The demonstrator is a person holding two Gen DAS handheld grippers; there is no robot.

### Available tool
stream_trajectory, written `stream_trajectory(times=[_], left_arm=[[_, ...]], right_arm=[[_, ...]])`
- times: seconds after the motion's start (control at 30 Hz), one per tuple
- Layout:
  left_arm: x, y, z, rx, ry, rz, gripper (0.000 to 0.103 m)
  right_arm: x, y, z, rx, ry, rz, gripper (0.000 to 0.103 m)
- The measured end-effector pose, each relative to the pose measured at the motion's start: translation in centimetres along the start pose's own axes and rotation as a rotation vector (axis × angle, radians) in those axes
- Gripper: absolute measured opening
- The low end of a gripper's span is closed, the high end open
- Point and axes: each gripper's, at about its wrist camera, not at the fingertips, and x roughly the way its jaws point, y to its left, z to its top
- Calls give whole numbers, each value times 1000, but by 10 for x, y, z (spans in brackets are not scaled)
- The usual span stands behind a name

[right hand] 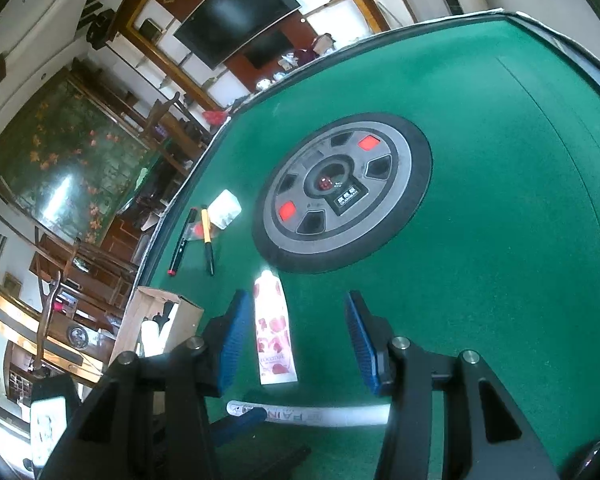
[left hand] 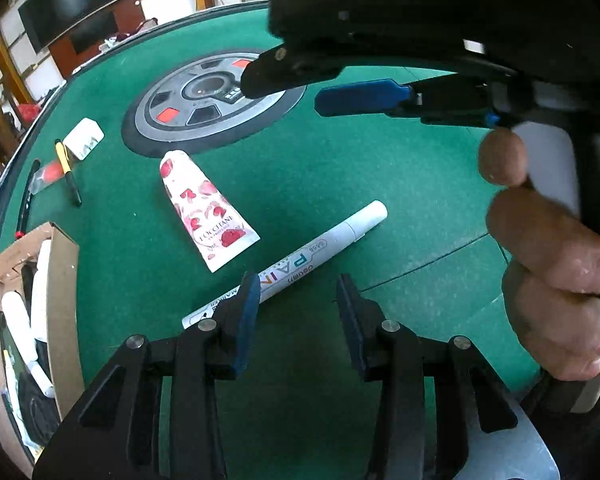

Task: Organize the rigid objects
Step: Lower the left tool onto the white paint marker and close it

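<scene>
On green felt table (left hand: 380, 200): white paint marker (left hand: 300, 258) lying flat, floral hand-cream tube (left hand: 206, 208) just beside it. Left gripper (left hand: 296, 312) open over the marker, one blue pad crossing its barrel, nothing clamped. Right gripper (right hand: 294, 340) open too, empty, hovering above the tube. Cardboard box (left hand: 60, 300) at the table's edge, holding white pens.

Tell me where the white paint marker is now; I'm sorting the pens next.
The paint marker lies loose on the green table, just below the floral tube, with its lower end behind the open left gripper's left finger.
</scene>
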Motion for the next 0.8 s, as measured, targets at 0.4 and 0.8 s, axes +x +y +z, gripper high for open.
stream_trajectory(times=[0.4, 0.8], left_arm=[[19, 11, 7, -29, 43, -17, 41], [-10, 34, -42, -134, 12, 6, 14]], right_arm=[[1, -6, 0, 13, 10, -5, 49], [9, 1, -6, -34, 36, -9, 49]])
